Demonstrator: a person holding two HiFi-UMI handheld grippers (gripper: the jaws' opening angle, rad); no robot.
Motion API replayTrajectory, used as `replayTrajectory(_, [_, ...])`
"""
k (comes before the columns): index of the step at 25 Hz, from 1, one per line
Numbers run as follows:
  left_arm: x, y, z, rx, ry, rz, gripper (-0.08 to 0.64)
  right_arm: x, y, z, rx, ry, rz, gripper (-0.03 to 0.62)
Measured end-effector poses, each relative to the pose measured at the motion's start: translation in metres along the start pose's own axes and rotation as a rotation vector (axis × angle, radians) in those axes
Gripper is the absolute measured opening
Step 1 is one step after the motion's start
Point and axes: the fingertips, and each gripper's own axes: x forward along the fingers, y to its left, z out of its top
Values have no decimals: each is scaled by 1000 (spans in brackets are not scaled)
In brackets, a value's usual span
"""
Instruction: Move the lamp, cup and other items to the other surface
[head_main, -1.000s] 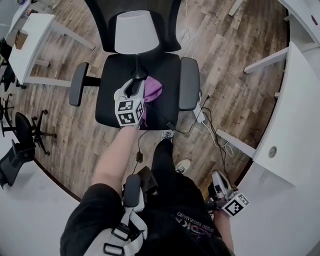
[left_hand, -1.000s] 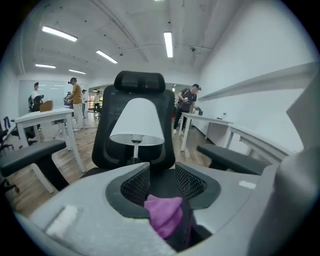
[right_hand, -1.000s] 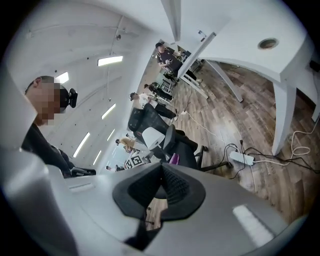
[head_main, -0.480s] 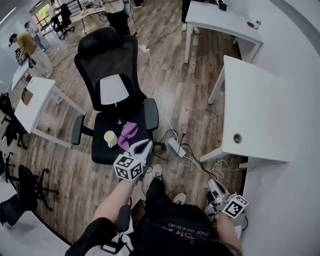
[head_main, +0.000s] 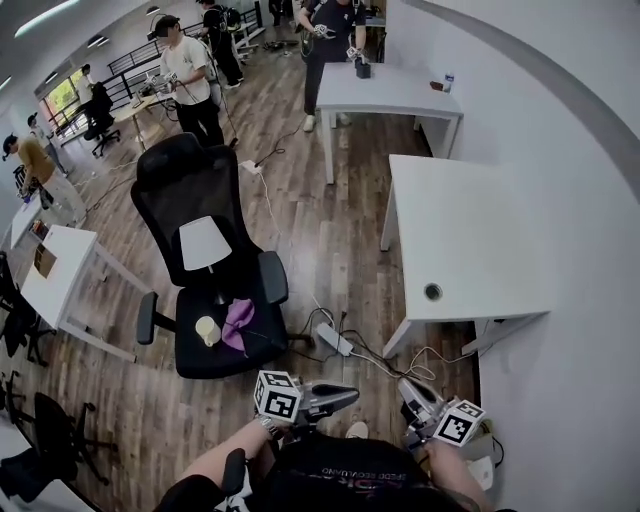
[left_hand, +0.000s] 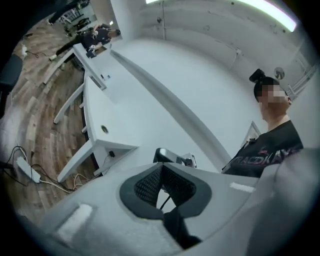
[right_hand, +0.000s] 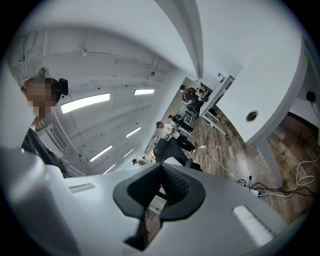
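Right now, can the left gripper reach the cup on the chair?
Probably not: the left gripper points away toward the white desk, jaws shut; the cup sits apart, unobstructed.

Chair (head_main: 182, 195) stands front left of me. On its seat: lamp (head_main: 204, 243) at the back, near the backrest; cup (head_main: 206, 328) in front of the lamp; cloth (head_main: 238, 322) just right of the cup, contact unclear. Desk (head_main: 470, 230) to the right, well apart from the chair. Power strip (head_main: 335, 340) on the floor between chair and desk. 2nd desk (head_main: 385, 90) behind the 1st. 3rd desk (head_main: 60, 280) left of the chair.
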Motion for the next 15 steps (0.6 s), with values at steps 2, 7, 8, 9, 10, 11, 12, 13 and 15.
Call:
replayTrajectory(2, [7,-1,-7,-12,12,-11,3,-3,5,0,25,-29,-5,-3])
replayTrajectory(7, [-11,-5,5,2,15,7,3,2,31,2,79,-106,0,-3])
replayTrajectory(8, [-19,-6,9,2,18,4,3,4,37,0,77,-113,-2,-3])
replayTrajectory(9, [-26,-8,13,-2,18,0,3,6,42,-1,71,-115,-5,-3])
replayTrajectory(10, [-33,-9,16,-1,18,-3,3,8,46,-3,64,-113,-10,-2])
replayTrajectory(11, [-38,-9,18,11,24,1,3,10,50,-6,58,-108,-15,-2])
replayTrajectory(12, [-43,-11,17,34,40,6,3,12,54,-10,53,-99,-20,-2])
replayTrajectory(13, [-46,-12,14,60,61,5,3,13,57,-15,50,-88,-24,0])
replayTrajectory(15, [-48,-18,6,97,100,-11,3,15,64,-28,56,-62,-25,2])
